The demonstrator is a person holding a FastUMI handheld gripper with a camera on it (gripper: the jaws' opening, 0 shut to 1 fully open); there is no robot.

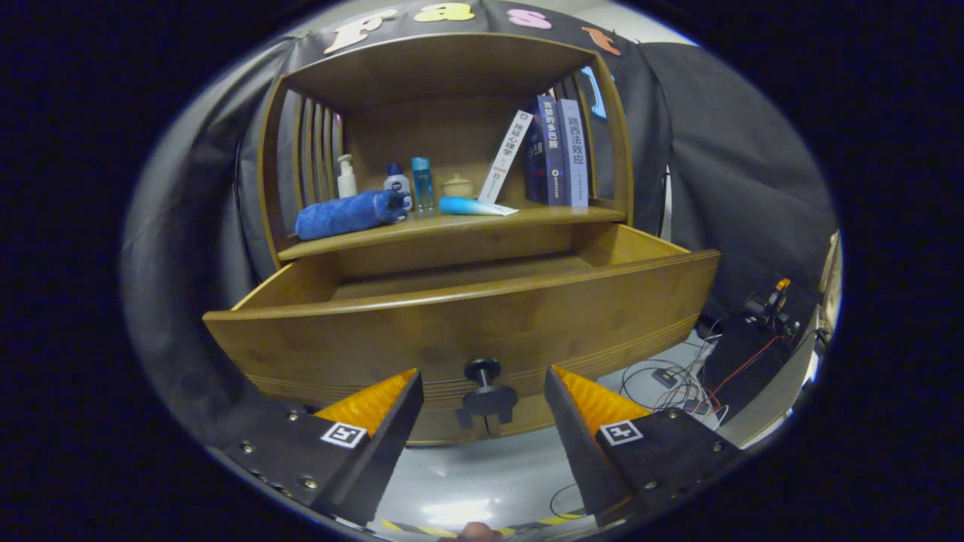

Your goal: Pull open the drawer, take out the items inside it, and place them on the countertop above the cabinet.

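- The tool point(482, 395) is hanging wide open, gripping nothing — the drawer knob point(486, 391) sitting between its fingers.
- The drawer point(467, 309) is standing pulled out.
- A rolled blue towel point(346, 213) is lying along the tabletop's left edge.

three books point(559, 150) stand upright; cables point(681, 380) lie on the floor point(482, 470)

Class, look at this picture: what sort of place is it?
Probably a staged recording booth, not a home: black cloth wall, loose cables on the floor, a wooden cabinet. The gripper fingers are open, the drawer knob between them.
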